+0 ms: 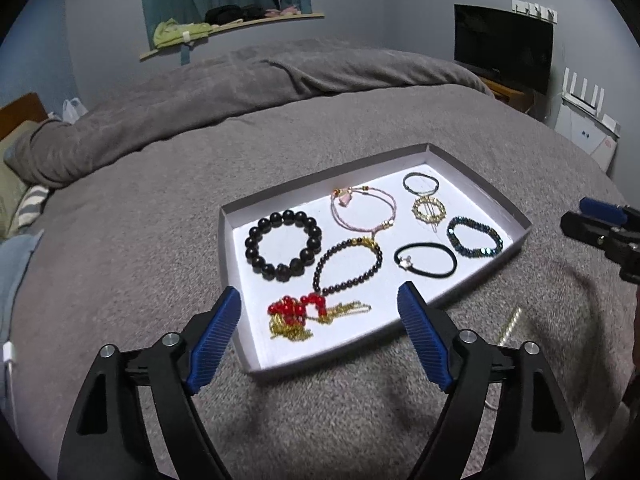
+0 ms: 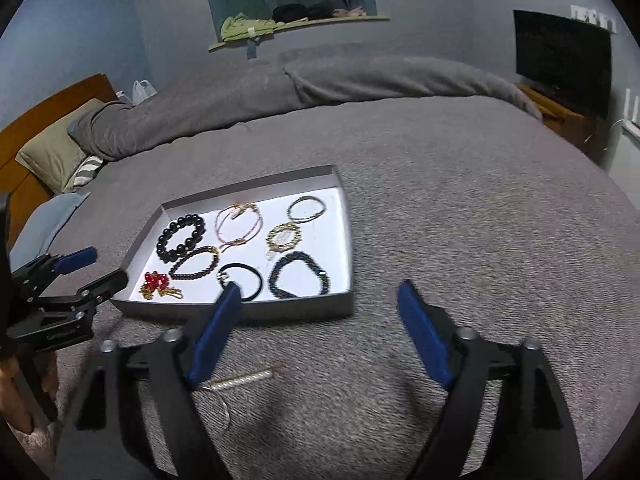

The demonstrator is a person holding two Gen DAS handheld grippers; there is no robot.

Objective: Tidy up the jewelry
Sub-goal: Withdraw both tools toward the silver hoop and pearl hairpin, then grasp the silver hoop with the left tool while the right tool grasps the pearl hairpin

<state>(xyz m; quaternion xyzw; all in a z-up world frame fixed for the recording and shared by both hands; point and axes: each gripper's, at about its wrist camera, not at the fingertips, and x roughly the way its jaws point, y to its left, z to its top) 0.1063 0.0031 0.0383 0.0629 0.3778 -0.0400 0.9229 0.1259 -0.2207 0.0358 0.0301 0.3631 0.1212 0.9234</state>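
No readable writing. Centre frame, the white tray (image 1: 516, 216) holds bracelets and hair ties — left gripper (image 1: 320, 308) and right gripper (image 2: 320, 304) both gape, empty.

Open grey blanket (image 2: 460, 208) lies right of the shallow white cardboard tray (image 2: 348, 216), whose low walls ring closely spaced bracelets. A thin pearl-and-gold pin (image 2: 244, 380) lies on the blanket before its near wall.

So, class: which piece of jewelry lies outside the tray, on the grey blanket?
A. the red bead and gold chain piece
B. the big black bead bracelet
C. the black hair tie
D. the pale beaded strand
D: the pale beaded strand lies on the blanket, in front of the tray.
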